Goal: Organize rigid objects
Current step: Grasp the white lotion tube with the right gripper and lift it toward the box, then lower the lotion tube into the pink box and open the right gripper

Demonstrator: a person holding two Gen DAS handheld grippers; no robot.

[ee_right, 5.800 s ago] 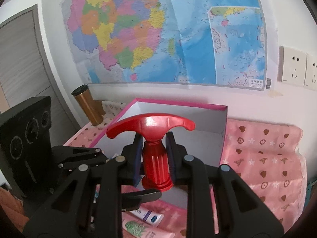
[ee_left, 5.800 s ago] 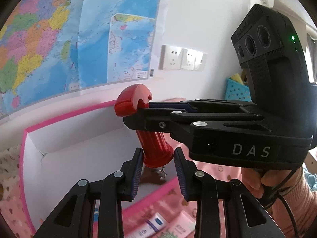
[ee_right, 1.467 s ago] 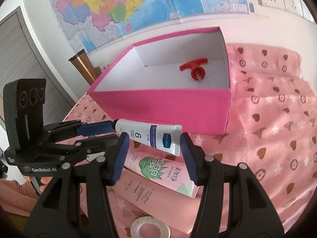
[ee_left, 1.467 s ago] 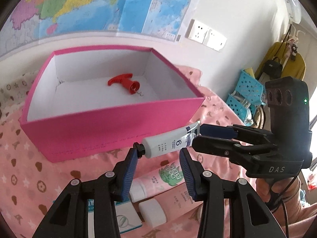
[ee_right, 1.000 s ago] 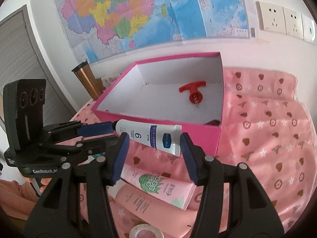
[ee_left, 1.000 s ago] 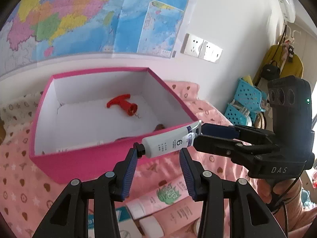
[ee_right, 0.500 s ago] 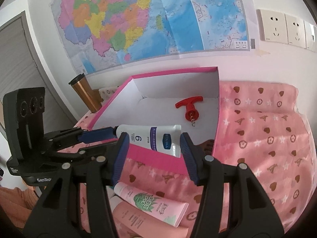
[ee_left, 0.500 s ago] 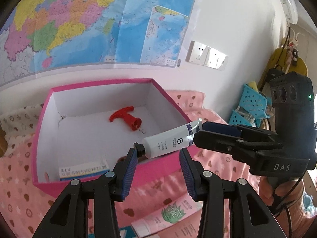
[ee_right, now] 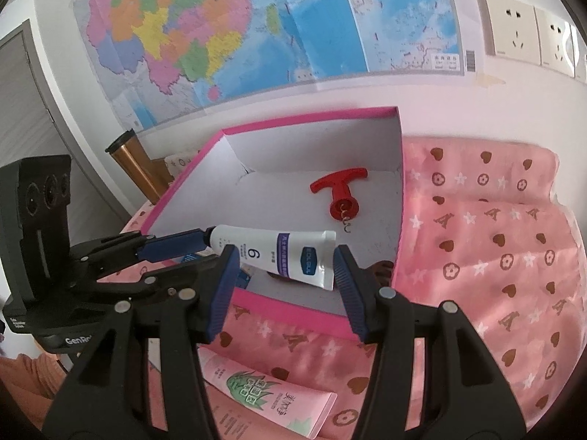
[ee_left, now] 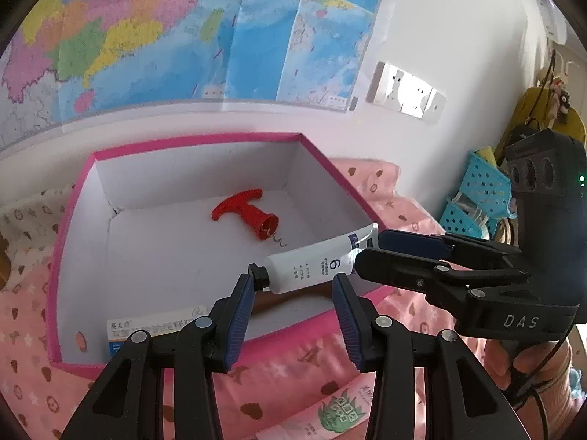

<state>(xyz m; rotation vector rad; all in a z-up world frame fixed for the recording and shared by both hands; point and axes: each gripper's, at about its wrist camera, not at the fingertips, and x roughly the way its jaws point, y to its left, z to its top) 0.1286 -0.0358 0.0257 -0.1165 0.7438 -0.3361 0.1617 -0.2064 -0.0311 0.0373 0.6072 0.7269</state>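
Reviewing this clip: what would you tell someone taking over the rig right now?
Tools: the left tool and right tool are both closed on the white tube, cap end left, crimped end right, above the pink box at its near wall.
Done: the red corkscrew and a small carton lie inside the box.
To do: probably lower the tube in and release it, then move the pink tubes on the cloth in front.
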